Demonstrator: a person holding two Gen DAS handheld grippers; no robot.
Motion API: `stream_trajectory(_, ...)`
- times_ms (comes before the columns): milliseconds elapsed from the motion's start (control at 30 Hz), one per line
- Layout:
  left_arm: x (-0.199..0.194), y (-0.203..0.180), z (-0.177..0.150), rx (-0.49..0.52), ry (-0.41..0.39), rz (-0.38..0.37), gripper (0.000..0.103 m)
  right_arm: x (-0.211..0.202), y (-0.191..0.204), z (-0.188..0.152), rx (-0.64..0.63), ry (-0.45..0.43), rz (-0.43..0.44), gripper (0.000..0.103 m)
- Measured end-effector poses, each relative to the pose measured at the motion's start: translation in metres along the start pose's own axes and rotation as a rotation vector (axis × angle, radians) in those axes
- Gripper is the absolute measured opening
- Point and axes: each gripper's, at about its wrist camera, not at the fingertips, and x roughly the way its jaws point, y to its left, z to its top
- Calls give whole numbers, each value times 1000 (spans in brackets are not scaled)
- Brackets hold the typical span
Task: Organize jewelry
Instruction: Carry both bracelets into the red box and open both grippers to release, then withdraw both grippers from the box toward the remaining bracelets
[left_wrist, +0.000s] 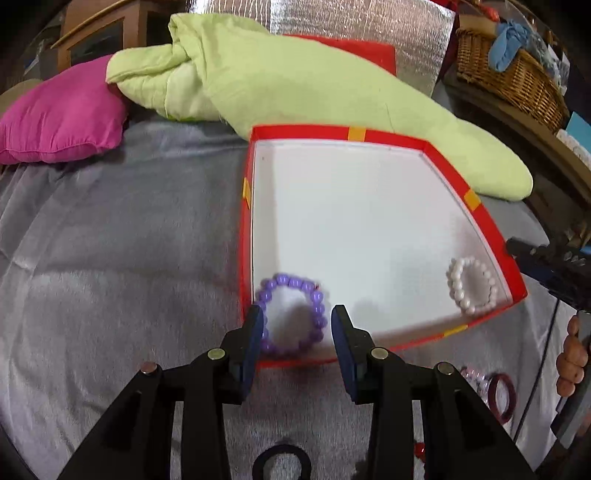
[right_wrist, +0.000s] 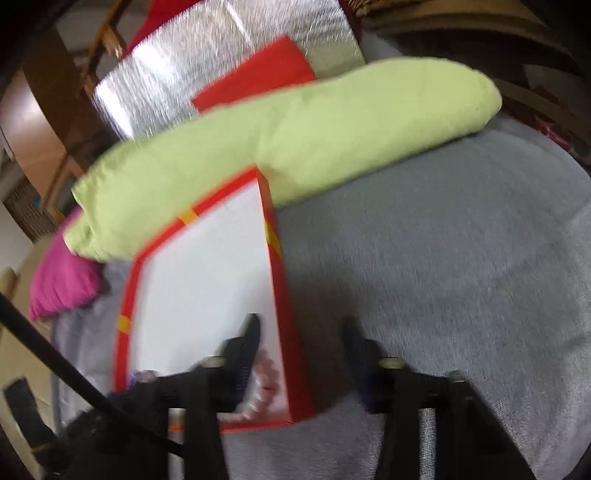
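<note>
A grey blanket (left_wrist: 110, 240) covers the bed; across its far side lies a lime-green quilt (left_wrist: 295, 85) beside a magenta pillow (left_wrist: 62, 122), with a wicker basket (left_wrist: 517, 77) off to the right; in the middle sits the shallow red box (left_wrist: 491, 229) with a white floor; no writing is legible anywhere. The left gripper (left_wrist: 297, 321) tilts down over the box's near left corner, jaws parted and holding nothing, the purple bead bracelet (left_wrist: 291, 284) lying loose in the box just below them. The right gripper (right_wrist: 301, 332), blurred, straddles the box's right wall, jaws apart and empty; the white pearl bracelet (left_wrist: 471, 286) rests in the near right corner. A dark red bangle (left_wrist: 504, 398) lies on the blanket outside.
</note>
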Motion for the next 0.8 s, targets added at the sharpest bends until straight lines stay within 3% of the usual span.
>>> stream_trajectory(67,0,0,-2,2,12,-10,39,4,4,-4,-19,19,2,18)
stream_trajectory(200,-3,0,-4,14,13,-14,39,-3,16,-11,-88,4,-32,8)
stream_trajectory(533,-14,0,-10,49,16,-27,39,-9,15,-24,-111,49,-50,7)
stream_trajectory(800,-20,-2,-14,76,8,0,39,-12,8,-28,-80,101,-13,7)
